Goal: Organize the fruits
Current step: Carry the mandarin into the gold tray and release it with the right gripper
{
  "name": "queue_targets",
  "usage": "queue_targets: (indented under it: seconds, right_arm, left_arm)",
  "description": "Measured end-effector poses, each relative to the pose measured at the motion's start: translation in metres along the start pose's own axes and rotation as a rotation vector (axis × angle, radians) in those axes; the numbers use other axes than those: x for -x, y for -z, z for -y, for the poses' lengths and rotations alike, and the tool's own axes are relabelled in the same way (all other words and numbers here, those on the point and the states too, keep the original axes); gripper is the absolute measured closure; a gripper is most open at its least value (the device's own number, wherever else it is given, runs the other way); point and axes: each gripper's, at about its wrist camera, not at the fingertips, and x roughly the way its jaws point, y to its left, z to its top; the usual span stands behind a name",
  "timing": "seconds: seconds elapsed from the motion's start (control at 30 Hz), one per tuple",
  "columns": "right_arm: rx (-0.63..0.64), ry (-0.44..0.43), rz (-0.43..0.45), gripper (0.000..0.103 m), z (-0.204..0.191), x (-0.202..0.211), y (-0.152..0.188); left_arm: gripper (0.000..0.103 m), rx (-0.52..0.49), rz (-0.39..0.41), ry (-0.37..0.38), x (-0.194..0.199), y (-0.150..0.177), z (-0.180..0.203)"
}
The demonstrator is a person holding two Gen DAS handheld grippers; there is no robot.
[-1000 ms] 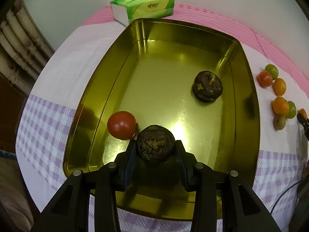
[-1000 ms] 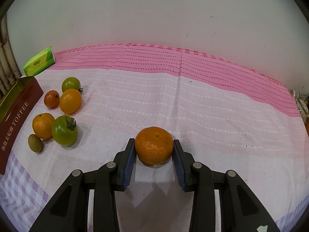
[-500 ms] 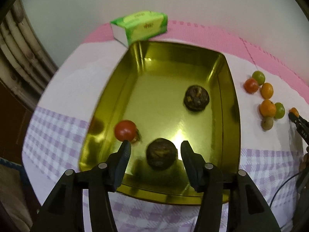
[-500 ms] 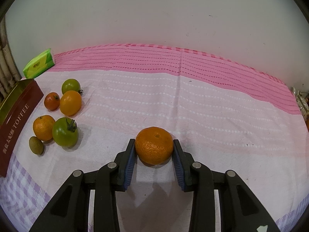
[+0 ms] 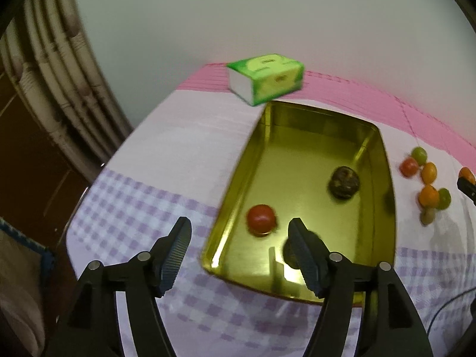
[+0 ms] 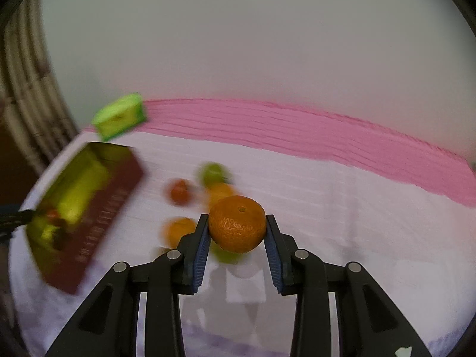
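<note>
A gold tin tray (image 5: 386,196) holds a red tomato (image 5: 261,218) and two dark brown fruits, one at the right (image 5: 344,182) and one half hidden behind my finger (image 5: 290,253). My left gripper (image 5: 239,253) is open and empty, raised above the tray's near left corner. My right gripper (image 6: 235,248) is shut on an orange mandarin (image 6: 237,223), lifted above the cloth. The tray (image 6: 98,208) also shows at the left in the right wrist view. A blurred cluster of loose fruits (image 6: 193,196) lies on the cloth beyond the mandarin; it also shows right of the tray (image 5: 428,190).
A green tissue pack (image 5: 266,78) sits behind the tray near the wall. The table has a pink and lilac checked cloth (image 5: 142,196). Its left edge drops off beside pipes and a dark cabinet (image 5: 38,95). A cable (image 5: 446,306) lies at the right.
My left gripper let go of the dark fruit in the tray, opened, rose and drew back to the left. My right gripper lifted the mandarin and swung left towards the tray.
</note>
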Motion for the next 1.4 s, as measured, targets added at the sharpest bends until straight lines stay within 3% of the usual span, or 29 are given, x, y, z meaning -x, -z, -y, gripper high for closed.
queue_targets:
  seconds: [0.2,0.37,0.57,1.4]
  right_arm:
    - [0.123,-0.163,-0.015,0.071,-0.083,-0.005,-0.014]
    - [0.193,-0.216,-0.056,0.071,-0.135,-0.02,-0.014]
    - [0.297,-0.218,-0.093,0.07,-0.177,-0.036,-0.011]
    - [0.345,-0.185,-0.166,0.068,-0.193,-0.067,0.005]
  left_arm:
    - [0.034,0.033,0.003,-0.059,0.009,0.008,-0.023]
    - [0.034,0.091,-0.03,-0.065,0.003,0.012,-0.038]
    - [0.034,0.112,-0.048,-0.068,-0.001,0.013,-0.043]
    - [0.034,0.106,-0.069,-0.031,-0.003,0.014,-0.041]
